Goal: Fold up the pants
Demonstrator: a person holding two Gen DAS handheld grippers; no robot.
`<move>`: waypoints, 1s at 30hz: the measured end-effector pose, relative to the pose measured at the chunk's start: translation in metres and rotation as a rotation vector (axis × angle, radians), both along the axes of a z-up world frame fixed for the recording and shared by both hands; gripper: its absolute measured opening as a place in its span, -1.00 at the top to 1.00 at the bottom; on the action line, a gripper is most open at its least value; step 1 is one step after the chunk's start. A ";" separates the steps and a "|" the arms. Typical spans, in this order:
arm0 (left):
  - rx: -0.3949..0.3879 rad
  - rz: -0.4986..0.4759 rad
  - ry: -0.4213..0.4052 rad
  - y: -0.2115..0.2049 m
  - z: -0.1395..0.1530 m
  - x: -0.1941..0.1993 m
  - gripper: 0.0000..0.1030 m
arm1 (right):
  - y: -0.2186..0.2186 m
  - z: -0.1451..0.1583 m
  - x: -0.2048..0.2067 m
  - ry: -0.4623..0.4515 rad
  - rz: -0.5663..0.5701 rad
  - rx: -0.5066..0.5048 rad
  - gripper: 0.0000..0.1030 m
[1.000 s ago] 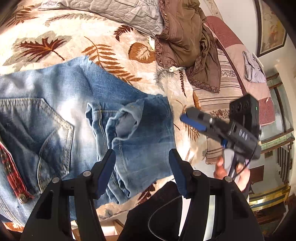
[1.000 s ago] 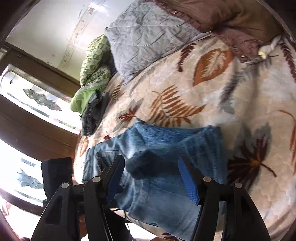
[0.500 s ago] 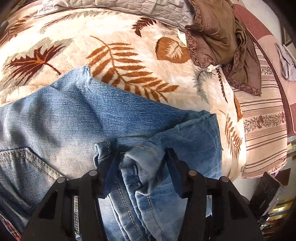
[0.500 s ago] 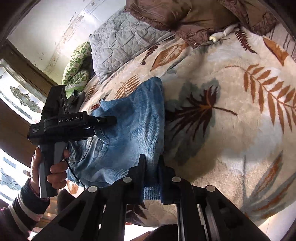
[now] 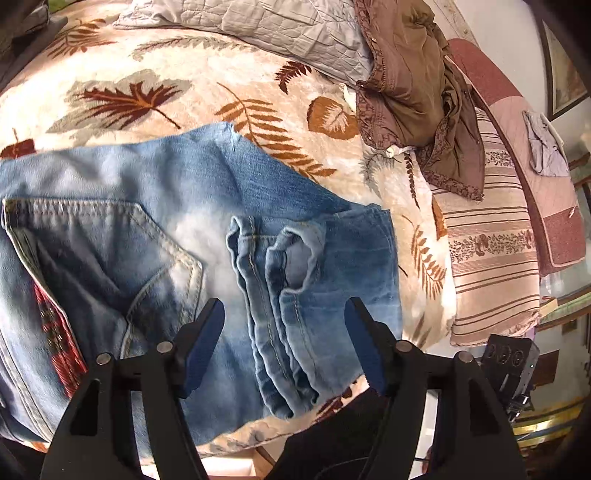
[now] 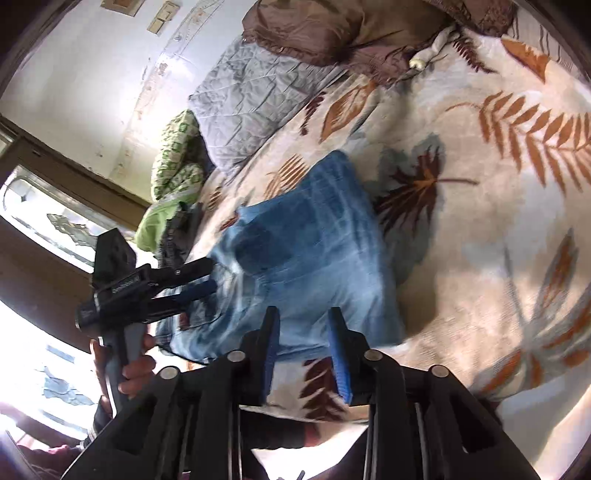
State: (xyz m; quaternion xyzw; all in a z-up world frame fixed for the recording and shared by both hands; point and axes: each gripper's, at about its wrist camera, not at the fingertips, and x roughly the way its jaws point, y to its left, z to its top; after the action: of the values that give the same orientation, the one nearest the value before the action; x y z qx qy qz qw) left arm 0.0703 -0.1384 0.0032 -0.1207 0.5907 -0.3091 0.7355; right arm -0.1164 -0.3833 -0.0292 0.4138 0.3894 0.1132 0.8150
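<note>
Blue jeans (image 5: pixel 155 206) lie folded on the leaf-print blanket (image 5: pixel 155 88), back pocket at the left, leg hems (image 5: pixel 280 295) bunched on top near the bed's front edge. My left gripper (image 5: pixel 284 339) is open above the hems, holding nothing. In the right wrist view the jeans (image 6: pixel 310 243) show as a blurred blue stack. My right gripper (image 6: pixel 303 339) is open with a moderate gap, just off the near edge of the jeans, empty. The left gripper (image 6: pixel 192 280) also shows there at the left, held by a hand, open.
A brown garment (image 5: pixel 410 85) and a grey quilted pillow (image 5: pixel 258 26) lie at the back of the bed. A striped cover (image 5: pixel 491 251) hangs at the right. Green bedding (image 6: pixel 173 166) sits by the window. The bed's front edge (image 5: pixel 258 439) runs just below the jeans.
My left gripper opened and drew back from the hems it was closed around. My right gripper let go of the jeans' edge, opened and pulled back slightly.
</note>
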 end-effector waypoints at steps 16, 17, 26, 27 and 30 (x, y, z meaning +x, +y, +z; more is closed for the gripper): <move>0.038 -0.029 0.050 -0.009 -0.031 -0.039 -0.11 | 0.032 -0.042 0.031 0.168 -0.010 0.077 0.75; 0.035 -0.041 0.050 -0.009 -0.029 -0.040 -0.11 | 0.031 -0.030 0.030 0.157 0.008 0.056 0.71; 0.000 -0.059 0.051 -0.010 -0.013 -0.057 -0.13 | 0.004 0.041 0.072 0.043 0.013 0.000 0.22; 0.016 -0.058 0.013 -0.008 -0.007 -0.057 -0.13 | 0.009 0.041 0.075 0.052 0.075 0.043 0.21; 0.020 -0.039 -0.046 0.001 0.003 -0.046 -0.22 | 0.021 0.029 0.059 0.121 0.138 0.050 0.16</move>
State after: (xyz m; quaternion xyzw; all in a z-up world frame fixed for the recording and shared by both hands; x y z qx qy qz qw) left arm 0.0242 -0.1376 0.0059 -0.0948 0.5787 -0.3201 0.7441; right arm -0.0578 -0.3625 -0.0001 0.4121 0.4626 0.1537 0.7698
